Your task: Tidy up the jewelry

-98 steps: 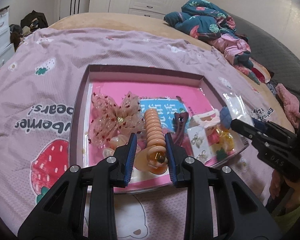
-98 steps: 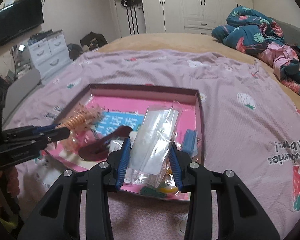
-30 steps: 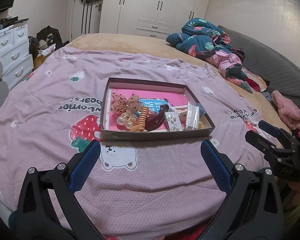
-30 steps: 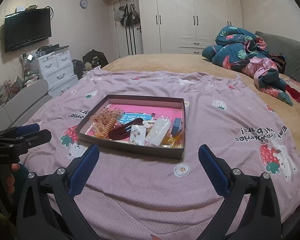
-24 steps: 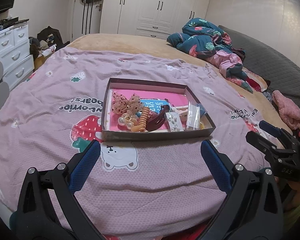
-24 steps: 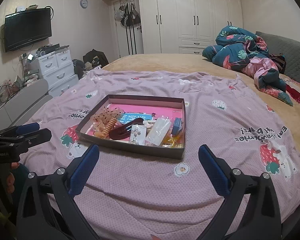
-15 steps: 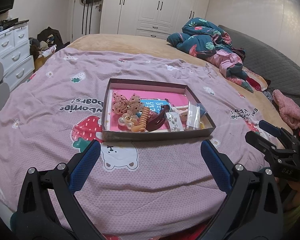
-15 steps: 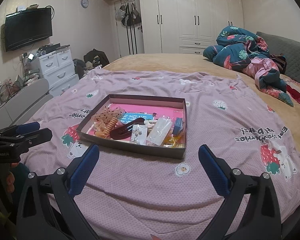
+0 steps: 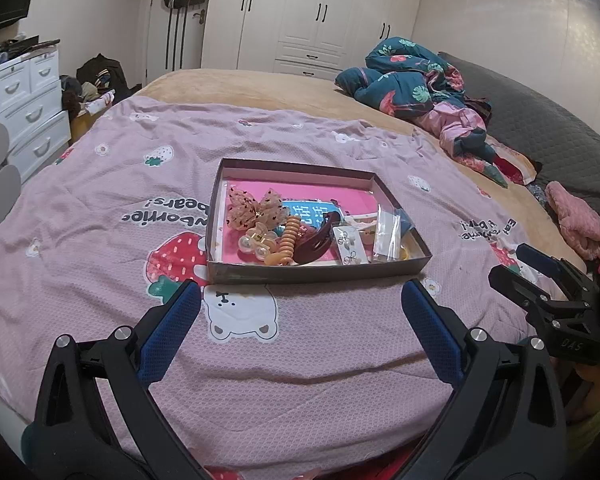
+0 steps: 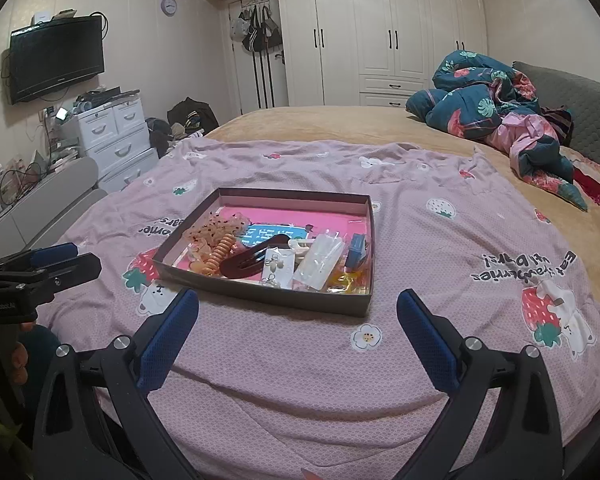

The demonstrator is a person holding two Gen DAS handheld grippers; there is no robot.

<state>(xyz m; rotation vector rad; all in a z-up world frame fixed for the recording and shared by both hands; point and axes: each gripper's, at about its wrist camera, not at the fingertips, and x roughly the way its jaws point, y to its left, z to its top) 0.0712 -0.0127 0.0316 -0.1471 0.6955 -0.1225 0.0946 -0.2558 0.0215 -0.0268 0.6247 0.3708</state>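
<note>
A shallow brown box (image 9: 320, 274) with a pink floor sits on the pink bedspread; it also shows in the right wrist view (image 10: 268, 300). It holds a sheer bow (image 9: 256, 210), an orange spiral hair tie (image 9: 286, 242), a dark red claw clip (image 9: 318, 238), an earring card (image 9: 352, 246) and a clear bag (image 10: 320, 262). My left gripper (image 9: 300, 308) is open and empty, short of the box's near wall. My right gripper (image 10: 298, 312) is open and empty, also short of the box.
A crumpled floral quilt (image 10: 496, 108) lies at the far right of the bed. White drawers (image 10: 112, 136) and a grey chair (image 10: 40, 208) stand to the left. A wardrobe (image 10: 380, 32) fills the back wall. The bedspread (image 9: 300, 360) stretches between grippers and box.
Since 3.3 s ago both grippers have let go, opened wide and pulled back from the box; the hair tie and clear bag now lie in it. Over the last second, almost nothing moves.
</note>
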